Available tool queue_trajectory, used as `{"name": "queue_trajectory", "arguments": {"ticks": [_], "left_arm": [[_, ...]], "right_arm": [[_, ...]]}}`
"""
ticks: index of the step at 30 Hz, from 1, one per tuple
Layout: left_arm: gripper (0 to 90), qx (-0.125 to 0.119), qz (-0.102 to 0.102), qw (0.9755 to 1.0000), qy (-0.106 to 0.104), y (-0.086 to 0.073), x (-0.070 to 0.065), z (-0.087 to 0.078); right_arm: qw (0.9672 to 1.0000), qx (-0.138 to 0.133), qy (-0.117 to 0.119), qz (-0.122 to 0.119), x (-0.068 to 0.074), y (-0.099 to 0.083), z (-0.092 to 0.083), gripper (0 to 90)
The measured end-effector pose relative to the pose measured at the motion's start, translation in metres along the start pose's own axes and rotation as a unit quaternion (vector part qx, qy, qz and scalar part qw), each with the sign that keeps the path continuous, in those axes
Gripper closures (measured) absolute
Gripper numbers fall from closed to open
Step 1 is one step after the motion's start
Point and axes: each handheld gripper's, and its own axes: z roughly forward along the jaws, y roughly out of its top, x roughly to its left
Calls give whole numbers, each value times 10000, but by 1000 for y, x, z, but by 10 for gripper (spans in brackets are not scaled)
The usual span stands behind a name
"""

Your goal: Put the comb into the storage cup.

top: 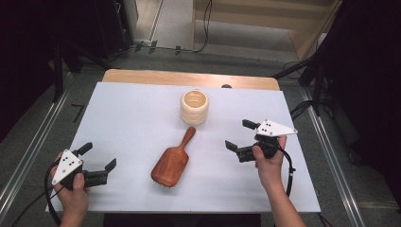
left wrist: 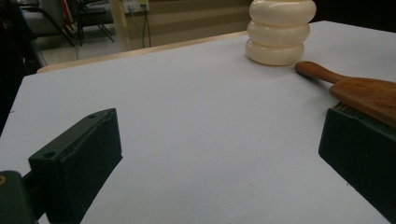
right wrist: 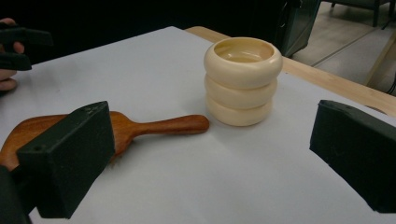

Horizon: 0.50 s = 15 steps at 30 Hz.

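Note:
A wooden paddle hairbrush (top: 172, 161) lies bristles down in the middle of the white sheet, its handle toward a cream ribbed cup (top: 194, 107) that stands upright just behind it. My left gripper (top: 100, 156) rests open near the sheet's front left, left of the brush, nothing between its jaws. My right gripper (top: 239, 135) hovers open to the right of the brush. In the left gripper view the hairbrush (left wrist: 359, 91) and cup (left wrist: 281, 31) sit at the right. In the right gripper view the cup (right wrist: 242, 80) is ahead and the hairbrush (right wrist: 140, 127) lies to the left.
The white sheet (top: 132, 123) covers a wooden table (top: 189, 78) whose far edge shows bare. Dark stands and cables line the floor on both sides. The other hand and its gripper (right wrist: 18, 44) appear at the far left of the right gripper view.

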Motion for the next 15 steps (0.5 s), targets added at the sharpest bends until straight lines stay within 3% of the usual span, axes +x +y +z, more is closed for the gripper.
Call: {"name": "queue_trajectory", "arguments": {"ticks": [15], "left_arm": [[0,-33,-60,10000,-8,0,1,-1]], "right_arm": [[9980,431,306,-352,17,24,48,0]]}}
